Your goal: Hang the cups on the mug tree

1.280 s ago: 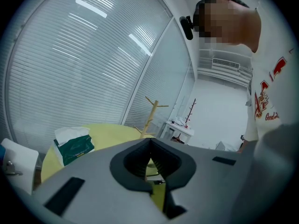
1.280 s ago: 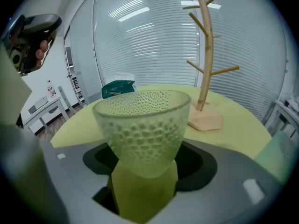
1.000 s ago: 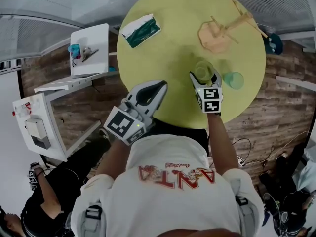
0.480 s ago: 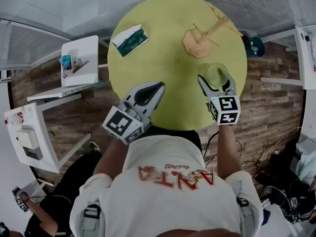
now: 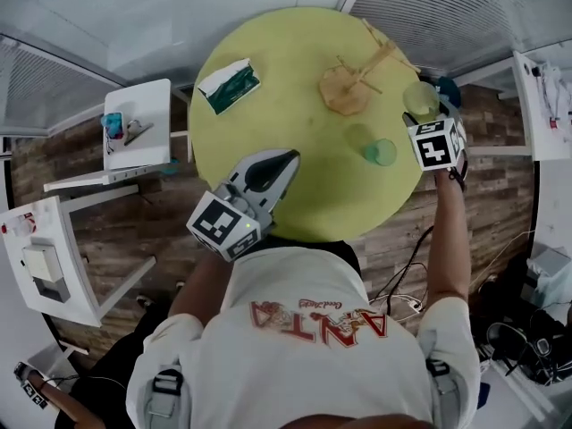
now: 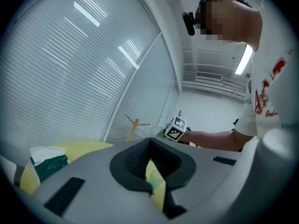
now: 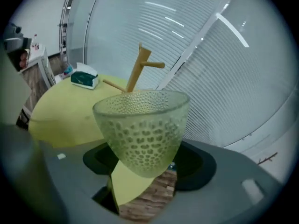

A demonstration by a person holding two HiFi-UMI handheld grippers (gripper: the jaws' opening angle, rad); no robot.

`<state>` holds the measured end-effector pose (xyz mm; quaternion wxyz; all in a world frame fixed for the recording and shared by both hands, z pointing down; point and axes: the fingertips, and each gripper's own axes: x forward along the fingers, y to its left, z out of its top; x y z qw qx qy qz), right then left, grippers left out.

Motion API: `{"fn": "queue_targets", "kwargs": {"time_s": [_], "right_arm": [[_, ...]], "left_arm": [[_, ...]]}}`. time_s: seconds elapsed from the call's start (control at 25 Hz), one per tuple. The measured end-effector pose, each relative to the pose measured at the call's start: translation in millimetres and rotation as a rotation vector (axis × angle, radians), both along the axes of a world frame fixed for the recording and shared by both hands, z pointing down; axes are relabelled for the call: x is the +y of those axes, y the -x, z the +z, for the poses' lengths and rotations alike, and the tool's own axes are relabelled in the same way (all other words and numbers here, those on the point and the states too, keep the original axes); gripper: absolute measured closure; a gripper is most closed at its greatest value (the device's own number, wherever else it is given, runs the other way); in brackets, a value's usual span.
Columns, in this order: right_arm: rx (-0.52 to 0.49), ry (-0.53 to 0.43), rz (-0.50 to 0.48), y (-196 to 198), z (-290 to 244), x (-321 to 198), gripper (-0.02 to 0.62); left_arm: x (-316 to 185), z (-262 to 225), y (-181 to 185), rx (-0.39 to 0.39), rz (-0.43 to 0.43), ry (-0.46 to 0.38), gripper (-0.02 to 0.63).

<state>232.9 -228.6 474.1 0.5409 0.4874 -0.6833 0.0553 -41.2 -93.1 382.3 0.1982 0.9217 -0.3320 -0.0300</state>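
Mug tree (image 5: 357, 77), of pale wood, stands on the round yellow-green table (image 5: 286, 61), the largest item present. It is just to the left of the right gripper (image 5: 424, 110) and well ahead of the left gripper (image 5: 284, 157). In the right gripper view its trunk and pegs rise behind the held cup.

Right gripper: over the table's far right edge, jaws clamped on the lower body of a dimpled pale green cup (image 7: 142, 125). The cup's rim is uppermost in that view. It is clear of the tree's pegs and off the table.

Left gripper: over the table's near edge, jaws drawn together at the tips, nothing between them.

Second cup (image 5: 382, 152), teal, stands on the table between the two grippers. It is nearer the right one and apart from the tree's base.

Green and white tissue pack (image 5: 230, 85) lies on the table ahead and left of the left gripper, well apart from both cups.
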Motion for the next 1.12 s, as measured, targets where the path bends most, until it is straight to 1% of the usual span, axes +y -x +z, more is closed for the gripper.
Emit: {"fn": "queue_targets", "kwargs": {"time_s": [0.12, 0.28, 0.56, 0.68, 0.92, 1.04, 1.12], "right_arm": [[0.150, 0.008, -0.036, -5, -11, -19, 0.259], [0.301, -0.010, -0.120, 1, -28, -30, 0.259], [0.456, -0.060, -0.187, 12, -52, -25, 0.259], [0.548, -0.067, -0.235, 17, -55, -27, 0.259], [0.800, -0.022, -0.375, 30, -50, -31, 0.259], [0.873, -0.009, -0.412, 37, -49, -35, 0.259], [0.890, -0.007, -0.423, 42, -48, -36, 0.259]], "left_arm": [[0, -3, 1, 0.005, 0.002, -0.005, 0.597], [-2, -3, 4, 0.008, -0.003, -0.005, 0.597], [-2, 0, 8, 0.020, -0.007, -0.005, 0.597], [-3, 2, 7, 0.025, -0.003, 0.000, 0.597], [-2, 5, 9, 0.019, 0.000, 0.003, 0.597], [-3, 4, 10, 0.019, -0.002, 0.006, 0.597], [-3, 5, 11, 0.021, -0.007, 0.001, 0.597]]}}
